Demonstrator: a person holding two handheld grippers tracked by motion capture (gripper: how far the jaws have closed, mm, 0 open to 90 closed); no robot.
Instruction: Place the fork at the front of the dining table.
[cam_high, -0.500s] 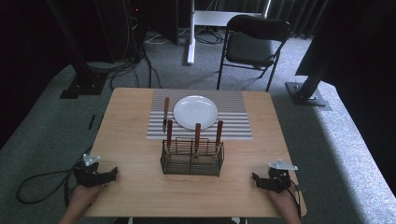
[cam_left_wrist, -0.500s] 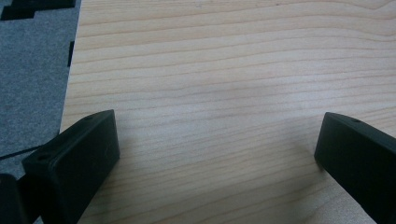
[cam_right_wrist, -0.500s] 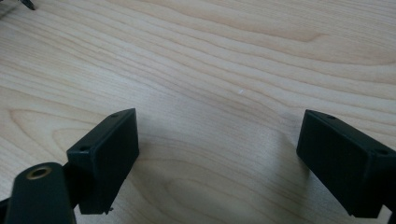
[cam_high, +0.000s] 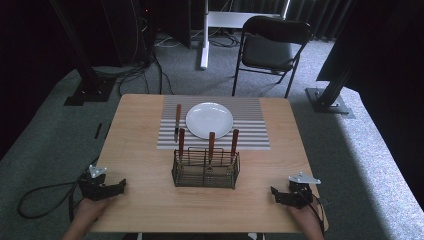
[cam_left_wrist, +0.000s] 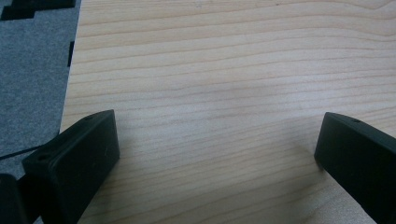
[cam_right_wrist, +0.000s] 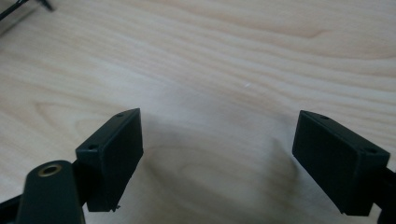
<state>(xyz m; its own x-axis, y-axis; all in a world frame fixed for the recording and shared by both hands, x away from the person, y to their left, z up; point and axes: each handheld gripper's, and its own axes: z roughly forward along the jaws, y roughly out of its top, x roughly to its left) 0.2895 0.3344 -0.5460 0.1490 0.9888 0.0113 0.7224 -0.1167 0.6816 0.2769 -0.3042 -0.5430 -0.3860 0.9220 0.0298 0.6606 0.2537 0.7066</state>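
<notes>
Nothing moved, wire caddy (cam_high: 205, 168) between grippers' open jaws

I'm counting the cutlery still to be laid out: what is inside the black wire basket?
Three brown wooden handles stand upright in the black wire basket. Their working ends sit low behind the mesh, so I cannot tell which utensils they are.

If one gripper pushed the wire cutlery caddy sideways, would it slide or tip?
The wire caddy looks light and open-meshed, so it would probably slide on the smooth wooden table. Three tall wooden-handled utensils stand upright in it, so a high or sudden push might rock it or rattle them.
</notes>
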